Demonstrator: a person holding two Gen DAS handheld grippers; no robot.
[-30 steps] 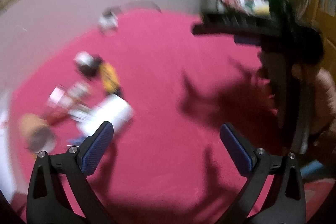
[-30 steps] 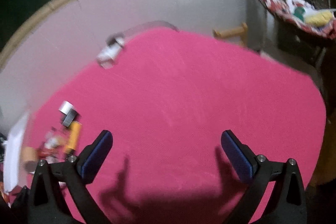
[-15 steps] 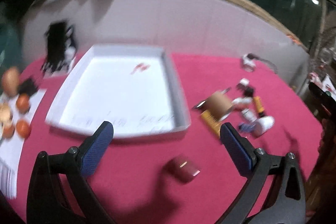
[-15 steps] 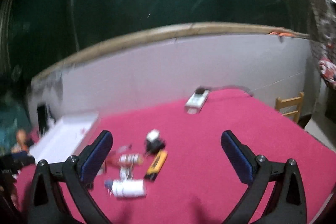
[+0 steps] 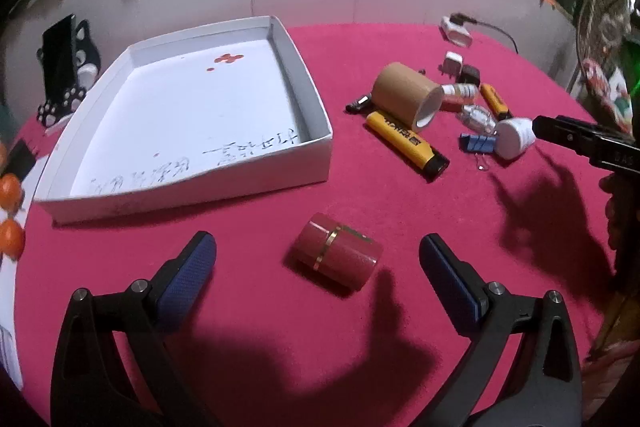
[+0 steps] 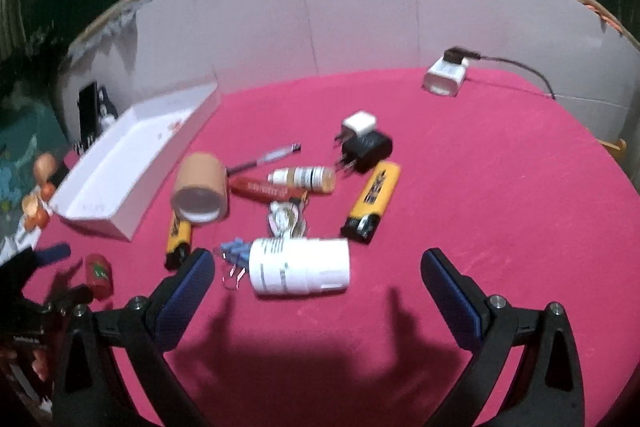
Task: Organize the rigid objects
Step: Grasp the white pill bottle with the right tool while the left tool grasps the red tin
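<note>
A white open box [image 5: 312, 99] lies on the pink table [image 5: 400, 211], seen from its end as the white box [image 6: 100, 223] in the right wrist view. My left gripper [image 5: 318, 259] is open, hovering just short of a red cylinder [image 5: 335, 257] lying on its side. My right gripper [image 6: 318, 271] is open above a white bottle [image 6: 300, 267] lying flat. Behind it lie a brown tube [image 6: 200, 187], two yellow lighters [image 6: 374, 201] [image 6: 178, 239], a small bottle [image 6: 304, 179], black and white plugs [image 6: 362, 141], blue clips [image 6: 236, 251] and a pen [image 6: 266, 159].
A white charger with a cable [image 6: 446, 77] sits at the table's far edge by the white wall. A black phone stand [image 5: 64, 67] and orange fruit [image 5: 10, 211] are left of the box. The other gripper's black body [image 5: 588, 143] reaches in from the right.
Both views swung down and steadied on the table. The left gripper came closer to the red cylinder; the right gripper came closer over the white bottle and the clutter.
</note>
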